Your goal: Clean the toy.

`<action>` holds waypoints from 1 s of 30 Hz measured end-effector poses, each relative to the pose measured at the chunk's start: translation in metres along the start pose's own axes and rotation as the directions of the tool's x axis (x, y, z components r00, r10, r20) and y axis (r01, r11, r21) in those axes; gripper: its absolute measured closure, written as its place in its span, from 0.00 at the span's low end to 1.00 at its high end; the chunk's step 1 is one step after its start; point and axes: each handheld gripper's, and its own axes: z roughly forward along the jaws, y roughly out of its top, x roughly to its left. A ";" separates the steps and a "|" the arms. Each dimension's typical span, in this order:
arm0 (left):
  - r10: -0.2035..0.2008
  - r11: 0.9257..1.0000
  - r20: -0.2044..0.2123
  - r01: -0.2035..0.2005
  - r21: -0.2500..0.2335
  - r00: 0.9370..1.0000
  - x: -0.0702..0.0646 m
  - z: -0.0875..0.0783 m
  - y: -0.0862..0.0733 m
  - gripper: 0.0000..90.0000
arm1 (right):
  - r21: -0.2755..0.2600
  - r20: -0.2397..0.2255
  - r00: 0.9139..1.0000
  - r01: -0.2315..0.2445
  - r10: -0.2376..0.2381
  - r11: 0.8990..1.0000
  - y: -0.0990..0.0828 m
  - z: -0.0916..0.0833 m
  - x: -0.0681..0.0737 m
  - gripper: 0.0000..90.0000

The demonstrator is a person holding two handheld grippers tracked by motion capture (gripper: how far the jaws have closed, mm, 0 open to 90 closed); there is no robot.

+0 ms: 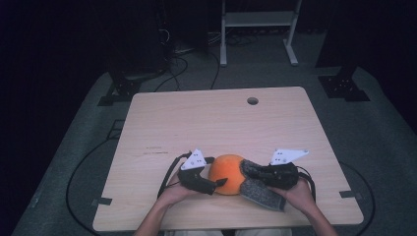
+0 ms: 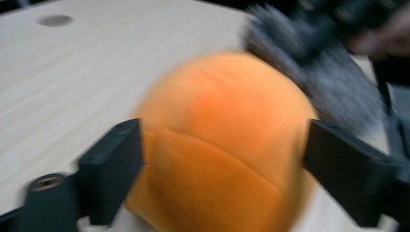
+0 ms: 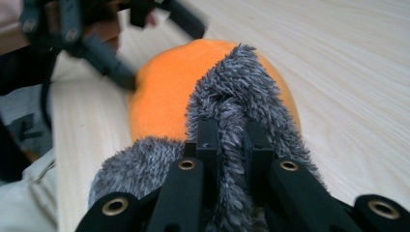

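We see two black handheld grippers, the left gripper [image 1: 220,182] and the right gripper [image 1: 247,173], each topped by a pale three-cornered plate dotted with small holes (brass-ringed screw holes show along the black jaws). Black cables loop behind them. The person's forearms are bare, with light trousers below.

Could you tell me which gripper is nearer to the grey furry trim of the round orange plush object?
Right. The right gripper is shut on the grey furry trim; the left gripper stands open around the opposite side of the round orange plush object.
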 end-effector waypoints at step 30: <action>0.131 0.991 -0.078 -0.128 0.039 0.988 -0.014 0.009 -0.004 0.28 | -0.026 0.077 0.997 0.033 -0.031 0.999 0.015 0.007 0.009 0.89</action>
